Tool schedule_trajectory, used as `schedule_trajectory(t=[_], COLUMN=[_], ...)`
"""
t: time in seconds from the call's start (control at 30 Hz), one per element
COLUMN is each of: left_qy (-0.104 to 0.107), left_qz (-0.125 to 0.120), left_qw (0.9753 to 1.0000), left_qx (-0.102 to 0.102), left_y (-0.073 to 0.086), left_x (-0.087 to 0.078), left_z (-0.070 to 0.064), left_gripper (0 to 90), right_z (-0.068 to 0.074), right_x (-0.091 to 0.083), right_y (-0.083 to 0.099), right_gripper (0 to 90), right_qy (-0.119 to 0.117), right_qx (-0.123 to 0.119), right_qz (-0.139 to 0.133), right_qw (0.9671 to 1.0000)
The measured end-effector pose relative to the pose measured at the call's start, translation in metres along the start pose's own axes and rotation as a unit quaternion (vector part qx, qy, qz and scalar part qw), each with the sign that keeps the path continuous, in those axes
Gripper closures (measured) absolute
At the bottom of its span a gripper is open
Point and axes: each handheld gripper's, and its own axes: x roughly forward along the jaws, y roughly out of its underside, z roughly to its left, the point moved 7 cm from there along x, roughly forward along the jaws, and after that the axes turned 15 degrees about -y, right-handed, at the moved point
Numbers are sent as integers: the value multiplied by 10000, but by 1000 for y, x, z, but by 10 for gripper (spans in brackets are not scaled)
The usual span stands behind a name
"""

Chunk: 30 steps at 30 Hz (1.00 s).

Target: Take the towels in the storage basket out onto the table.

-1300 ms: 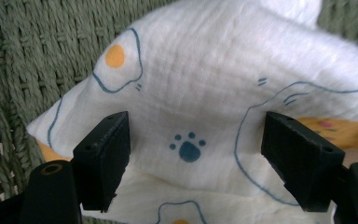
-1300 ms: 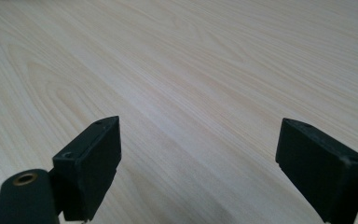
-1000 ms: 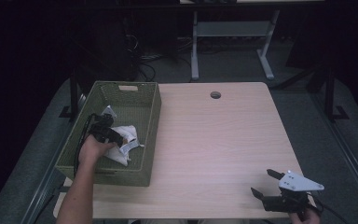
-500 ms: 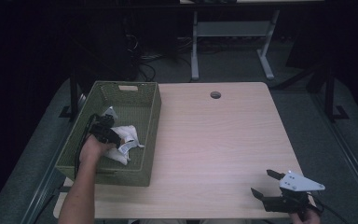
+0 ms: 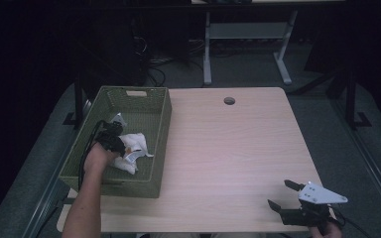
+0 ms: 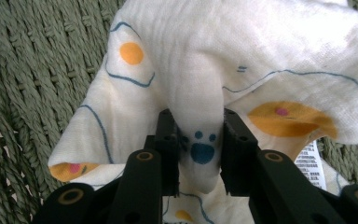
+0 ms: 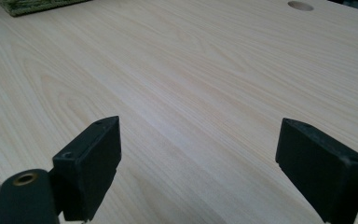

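Observation:
A white cloth [image 5: 131, 148] printed with orange spots and blue lines lies crumpled inside the green woven basket [image 5: 161, 130] at the table's left. My left gripper [image 5: 116, 142] is down in the basket, shut on a fold of that cloth [image 6: 205, 70]; both jaws pinch the fabric between them, midway at the left gripper [image 6: 199, 154]. A white label [image 6: 312, 161] hangs from the cloth's edge. My right gripper [image 5: 283, 194] hovers over the table's front right corner, open, jaws wide apart with only bare wood between them, as the right gripper [image 7: 198, 158] shows close up.
The light wooden table [image 5: 228, 148] has a round cable hole [image 5: 229, 100] near its far edge. A corner of the basket [image 7: 37, 5] appears at the top left of the right gripper view. Desk legs and cables stand on the dark floor behind.

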Motion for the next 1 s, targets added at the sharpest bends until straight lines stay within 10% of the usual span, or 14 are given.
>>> schedule_trajectory(t=[0.37, 0.73, 1.0], left_qy=[673, 1249, 1770], left_qz=[-246, -1035, -1344], left_qw=[9972, 9858, 9724], left_qx=[-217, -443, -708], left_y=[3, 6, 14], left_x=[-15, -51, -63], left_z=[8, 17, 25], left_gripper=[751, 749, 748], right_z=[0, -2, -1], right_x=[-1, -3, -1], right_y=[0, 0, 0], right_gripper=[138, 138, 138], right_qy=[44, 164, 140], right_qx=[8, 30, 9], right_qz=[0, -27, 29], right_qw=[10000, 9999, 9999])
